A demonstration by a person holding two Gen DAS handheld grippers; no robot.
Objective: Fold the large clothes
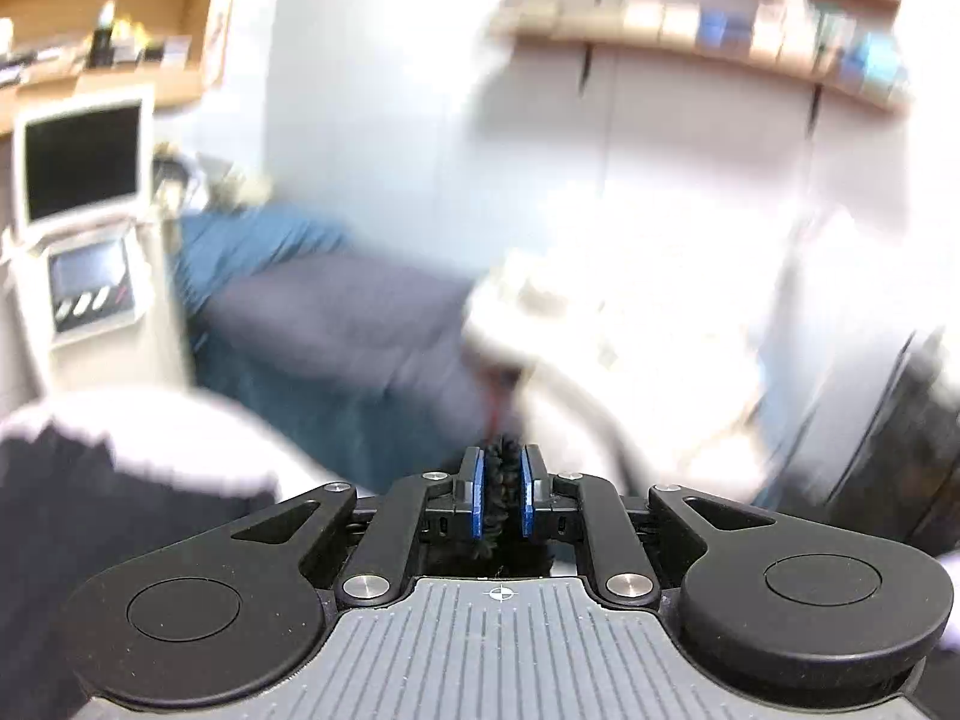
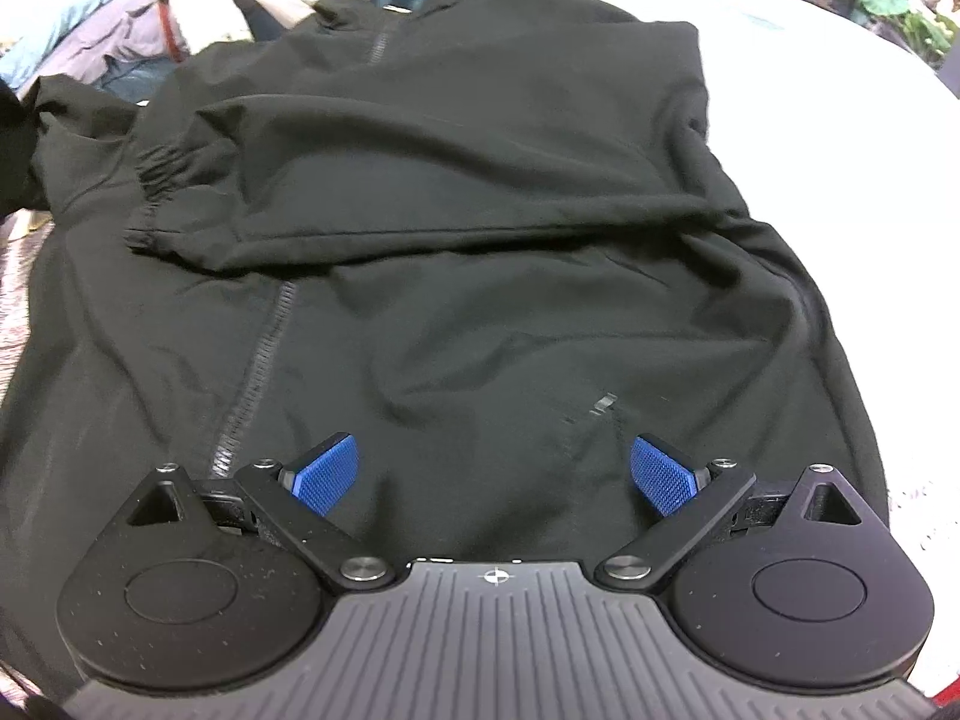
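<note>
The black jacket (image 2: 480,276) lies spread across a white surface (image 2: 810,90), filling most of the right wrist view. Its zipper (image 2: 258,372) runs from the lower left up toward the collar end at the far side, and one sleeve (image 2: 420,180) is folded across the body, its gathered elastic cuff (image 2: 156,180) resting toward the left. The fabric below the sleeve is creased and rumpled, with a small pale mark (image 2: 603,403) near the right finger.

The right gripper (image 2: 497,474) hangs just above the near part of the jacket with its blue pads (image 2: 327,471) spread wide apart — nothing sits between them. Whether the pads touch the cloth cannot be told.

In the left wrist view the left gripper (image 1: 503,495) has its blue pads (image 1: 477,498) drawn close together on a bunched bit of black fabric (image 1: 501,492), gathered and ruffled like a cuff or hem. Which part of the garment it is cannot be told.

Beyond the left gripper the scene is heavily blurred: a blue and purplish heap of cloth (image 1: 312,300), a white machine with a dark screen (image 1: 81,162) at the left, wooden shelves (image 1: 720,30) on the wall — all soft in outline. In the right wrist view, light blue and grey fabric (image 2: 78,42) lies past the jacket's far left edge, and green leaves (image 2: 906,12) show at the upper right.
</note>
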